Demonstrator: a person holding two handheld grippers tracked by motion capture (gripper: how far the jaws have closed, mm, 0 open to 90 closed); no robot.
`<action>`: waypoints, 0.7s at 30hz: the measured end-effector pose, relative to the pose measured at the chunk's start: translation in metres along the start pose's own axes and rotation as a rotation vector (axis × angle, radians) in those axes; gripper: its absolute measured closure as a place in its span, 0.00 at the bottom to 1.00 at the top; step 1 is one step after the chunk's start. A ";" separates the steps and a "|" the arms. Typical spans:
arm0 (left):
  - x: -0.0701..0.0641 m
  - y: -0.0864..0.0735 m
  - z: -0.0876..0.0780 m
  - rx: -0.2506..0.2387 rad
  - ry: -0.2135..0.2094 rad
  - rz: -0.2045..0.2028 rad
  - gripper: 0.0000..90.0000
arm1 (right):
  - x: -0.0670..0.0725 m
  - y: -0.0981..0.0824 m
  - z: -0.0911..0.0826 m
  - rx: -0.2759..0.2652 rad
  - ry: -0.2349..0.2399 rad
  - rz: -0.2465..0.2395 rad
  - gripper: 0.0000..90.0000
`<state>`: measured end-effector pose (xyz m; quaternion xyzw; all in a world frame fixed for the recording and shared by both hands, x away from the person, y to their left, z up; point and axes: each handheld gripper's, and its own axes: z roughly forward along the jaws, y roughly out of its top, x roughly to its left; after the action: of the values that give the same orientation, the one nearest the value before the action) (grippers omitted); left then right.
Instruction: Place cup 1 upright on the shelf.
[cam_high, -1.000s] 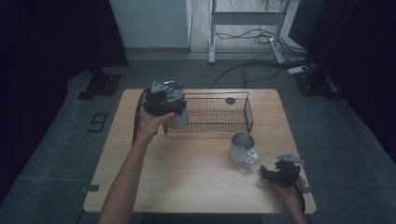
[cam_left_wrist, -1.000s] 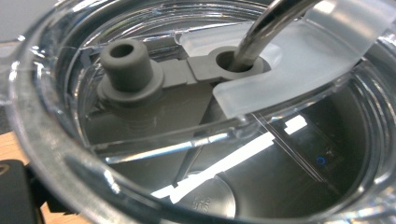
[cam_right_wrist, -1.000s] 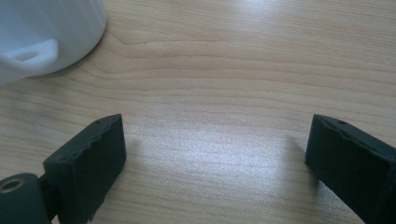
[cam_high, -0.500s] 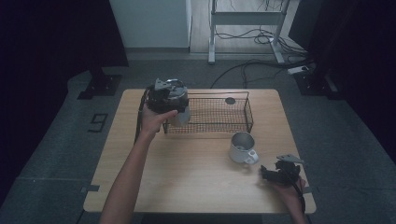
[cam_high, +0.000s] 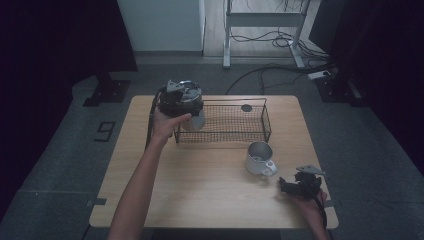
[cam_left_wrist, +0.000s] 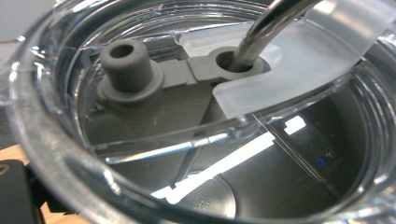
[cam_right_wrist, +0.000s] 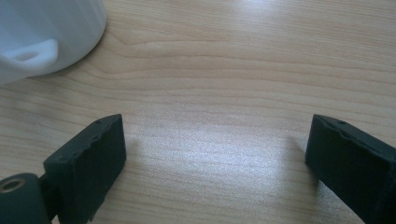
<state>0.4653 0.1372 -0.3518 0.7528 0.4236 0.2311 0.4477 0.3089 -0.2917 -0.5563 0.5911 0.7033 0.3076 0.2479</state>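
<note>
A steel tumbler (cam_high: 194, 120) stands at the left end of a black wire basket (cam_high: 265, 122). My left gripper (cam_high: 181, 100) sits directly over its top, held by a hand. Up close, the left gripper view looks down on the tumbler's clear lid (cam_left_wrist: 140, 140), with a grey stopper (cam_left_wrist: 128, 65) and a metal straw (cam_left_wrist: 261, 32) passing through the lid. The jaws are hidden, so their state is unclear. My right gripper (cam_high: 284, 186) rests on the table near the front right corner, jaws wide open (cam_right_wrist: 215, 154) over bare wood. A white mug (cam_high: 259, 157) (cam_right_wrist: 42, 28) stands just to its left.
The wooden table (cam_high: 200, 195) carries the basket across its back middle. A small dark round object (cam_high: 246, 107) lies inside the basket at its far side. Grey floor surrounds the table, with cables and a metal frame behind.
The left hand and its gripper have edged slightly toward the back over the tumbler. The right gripper and the mug have kept still.
</note>
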 end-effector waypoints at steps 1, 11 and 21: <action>0.000 0.000 0.001 0.004 0.003 0.001 0.05 | 0.000 0.000 0.000 0.000 0.000 0.000 0.05; 0.005 0.007 0.009 0.010 0.018 0.001 0.05 | 0.000 0.000 0.000 0.000 0.000 0.000 0.05; 0.010 0.005 0.024 0.028 0.027 -0.006 0.05 | 0.000 0.000 0.000 0.000 0.000 0.000 0.05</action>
<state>0.4904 0.1326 -0.3594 0.7545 0.4352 0.2339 0.4320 0.3089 -0.2917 -0.5564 0.5910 0.7032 0.3077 0.2479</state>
